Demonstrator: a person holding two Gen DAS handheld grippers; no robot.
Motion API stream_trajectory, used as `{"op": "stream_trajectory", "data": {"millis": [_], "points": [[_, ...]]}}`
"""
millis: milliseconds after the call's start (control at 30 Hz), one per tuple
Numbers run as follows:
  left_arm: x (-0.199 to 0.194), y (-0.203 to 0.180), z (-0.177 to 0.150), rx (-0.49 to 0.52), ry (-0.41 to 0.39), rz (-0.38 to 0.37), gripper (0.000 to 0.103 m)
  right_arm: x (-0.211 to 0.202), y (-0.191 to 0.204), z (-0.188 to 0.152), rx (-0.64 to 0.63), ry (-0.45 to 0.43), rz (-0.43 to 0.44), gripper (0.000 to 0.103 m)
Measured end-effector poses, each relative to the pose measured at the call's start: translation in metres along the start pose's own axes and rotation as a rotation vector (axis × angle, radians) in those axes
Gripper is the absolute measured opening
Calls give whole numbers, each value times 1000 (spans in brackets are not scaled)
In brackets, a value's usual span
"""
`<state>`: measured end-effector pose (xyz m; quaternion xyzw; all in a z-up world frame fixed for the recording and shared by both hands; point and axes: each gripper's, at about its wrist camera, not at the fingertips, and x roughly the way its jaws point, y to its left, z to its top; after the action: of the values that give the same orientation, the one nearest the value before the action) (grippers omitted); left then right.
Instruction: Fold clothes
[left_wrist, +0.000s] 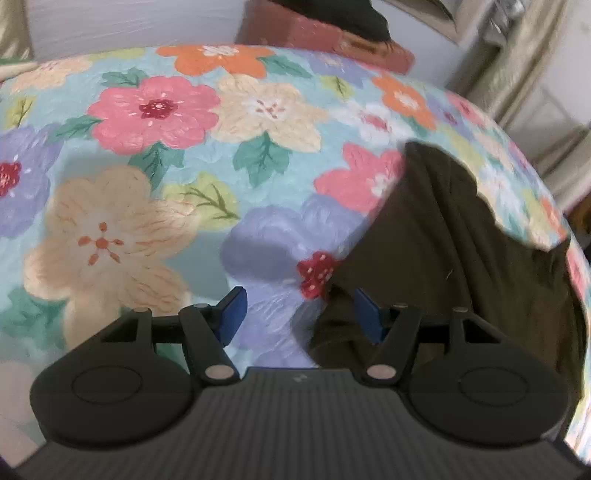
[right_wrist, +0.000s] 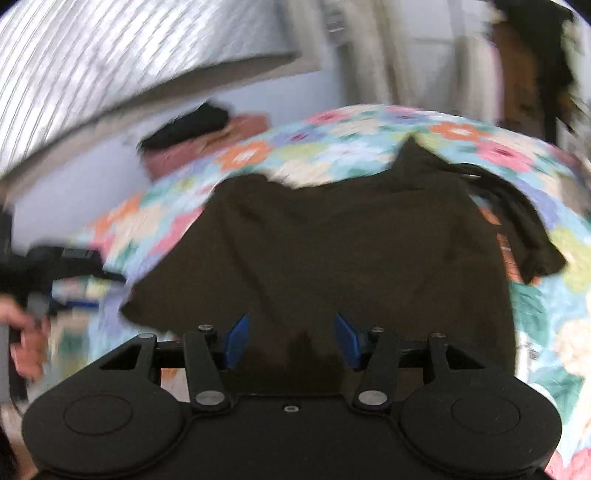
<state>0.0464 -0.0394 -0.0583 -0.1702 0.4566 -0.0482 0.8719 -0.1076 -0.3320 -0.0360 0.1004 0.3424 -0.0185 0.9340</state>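
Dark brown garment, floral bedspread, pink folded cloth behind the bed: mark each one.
Dark brown garment (right_wrist: 332, 251), right wrist view, middle of its flat spread panel.
Floral bedspread (left_wrist: 155, 110), left wrist view, on the pink flower, bare of clothes.
Pink folded cloth (left_wrist: 317, 37), left wrist view, its front face beyond the bed's far edge.

Both views are evenly and softly lit, bright enough for the floral bedcover (left_wrist: 155, 155) to show saturated colour without glare. A soft shadow falls on the bedcover just ahead of the left gripper (left_wrist: 299, 314). The dark garment (right_wrist: 332, 251) reads as a nearly featureless mass, with its folds lost. The left view is slightly soft; the right view is heavily motion-smeared, especially at its left and top. Fisheye distortion bows the bed edge, and the corners darken.
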Motion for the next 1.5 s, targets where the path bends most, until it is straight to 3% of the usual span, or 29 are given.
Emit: {"op": "stream_trajectory", "data": {"millis": [200,233,267,300,400,467,567,600,667,733,800,933,1033,1133,1200,1233,1267,1300,1400,1467,1500], "points": [[40,10,-6,-149,172,-264,62,20,56,-9,-248,43,38,57],[45,8,-9,-151,170,-287,43,23,62,-12,-282,46,40,57],[45,4,-10,-125,139,-293,18,25,68,-14,-317,48,41,57],[44,-1,-8,-89,112,-305,9,27,70,-15,-332,46,34,58],[23,-22,-1,13,-15,-446,9,35,74,-17,-372,35,13,58],[7,-42,-1,148,-91,-521,9,43,74,-14,-390,66,65,58],[4,-74,-10,342,-70,-579,9,52,73,-9,-389,131,190,58],[6,-83,-15,402,-56,-583,9,52,72,-7,-391,108,197,58],[14,-99,-26,502,-14,-559,10,54,65,-2,-378,43,108,57],[20,-108,-33,551,23,-538,11,58,55,3,-353,-2,39,47],[23,-109,-33,554,32,-518,12,63,38,8,-287,-9,33,0],[21,-95,-25,491,19,-485,27,61,3,12,-122,-53,0,0],[13,-85,-17,494,-50,-444,36,54,-20,16,-17,-68,-37,0],[17,-77,-11,455,-45,-469,33,49,-23,15,-9,-48,46,2],[27,-75,-7,392,-15,-505,28,46,-11,11,-38,-35,134,16],[32,-73,-5,347,3,-537,19,45,-2,8,-54,-30,169,28],[38,-71,-3,302,21,-569,17,47,8,6,-76,-15,196,58],[42,-71,-3,270,34,-594,17,50,19,4,-107,-12,207,71],[45,-73,-6,245,50,-667,14,66,53,-2,-250,-23,145,71],[42,-76,-9,268,48,-692,14,81,61,0,-284,-45,47,66],[39,-77,-9,283,38,-687,14,88,62,2,-286,-58,3,34]]}}
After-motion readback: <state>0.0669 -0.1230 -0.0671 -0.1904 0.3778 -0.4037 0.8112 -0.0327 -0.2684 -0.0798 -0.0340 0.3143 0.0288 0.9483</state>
